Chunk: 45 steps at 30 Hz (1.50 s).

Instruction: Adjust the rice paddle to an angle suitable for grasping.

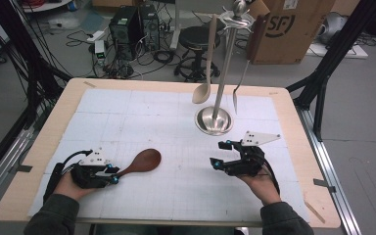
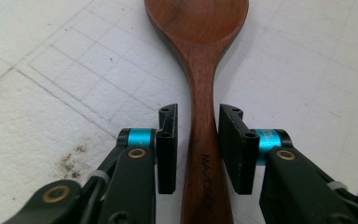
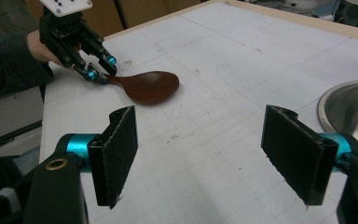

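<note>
Left gripper [image 1: 114, 175] at table's 7 o'clock, jaws straddling spoon [image 1: 142, 162] handle, small gaps either side; spoon flat on mat [image 1: 127, 117], bowl toward 1 o'clock. Right gripper [image 1: 220, 154] at 5 o'clock, jaws wide, empty. Beyond, at 1 o'clock, rack [image 1: 215, 120] with hung utensils.

A wooden table [image 1: 39, 147] carries a white gridded mat [image 1: 176, 191] (stained), bearing a brown spoon [image 1: 144, 161] and steel stand [image 1: 214, 120].

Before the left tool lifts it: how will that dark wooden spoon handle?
The wooden spoon looks like solid wood, so probably stiff and fairly light. The left tool straddles the handle far from the bowl, so the bowl end may droop. The surface looks smooth and could slip between the pads.
</note>
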Available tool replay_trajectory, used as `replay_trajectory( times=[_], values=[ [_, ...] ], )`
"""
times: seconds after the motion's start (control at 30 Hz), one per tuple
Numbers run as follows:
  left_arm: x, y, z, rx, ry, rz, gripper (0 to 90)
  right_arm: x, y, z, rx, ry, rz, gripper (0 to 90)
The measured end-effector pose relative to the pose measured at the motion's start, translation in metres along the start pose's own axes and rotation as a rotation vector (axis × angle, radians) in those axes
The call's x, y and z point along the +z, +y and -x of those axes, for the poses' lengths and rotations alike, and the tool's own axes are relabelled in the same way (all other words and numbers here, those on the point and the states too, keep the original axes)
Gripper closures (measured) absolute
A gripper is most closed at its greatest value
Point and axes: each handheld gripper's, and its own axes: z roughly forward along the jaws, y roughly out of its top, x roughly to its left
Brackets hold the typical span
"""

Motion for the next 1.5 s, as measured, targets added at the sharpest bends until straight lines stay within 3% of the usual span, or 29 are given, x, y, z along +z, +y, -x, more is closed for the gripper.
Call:
replay_trajectory(
  times=[0.07,0.5,1.07,1.5],
  values=[
    [0.0,0.0,0.0,-0.001,-0.009,-0.005,74.0,0.0,0.0,-0.001,0.005,0.002,-0.004,26.7],
    [0.005,0.009,0.002,0.012,-0.021,0.009,75.4,0.003,0.0,-0.001,-0.003,0.001,-0.013,26.6],
    [0.028,0.037,0.019,0.084,-0.088,0.016,75.5,0.008,-0.001,-0.003,-0.015,0.009,-0.033,26.6],
    [0.036,0.037,0.017,0.082,-0.08,-0.007,75.3,0.01,-0.002,-0.003,-0.015,0.017,-0.047,26.5]
  ],
)
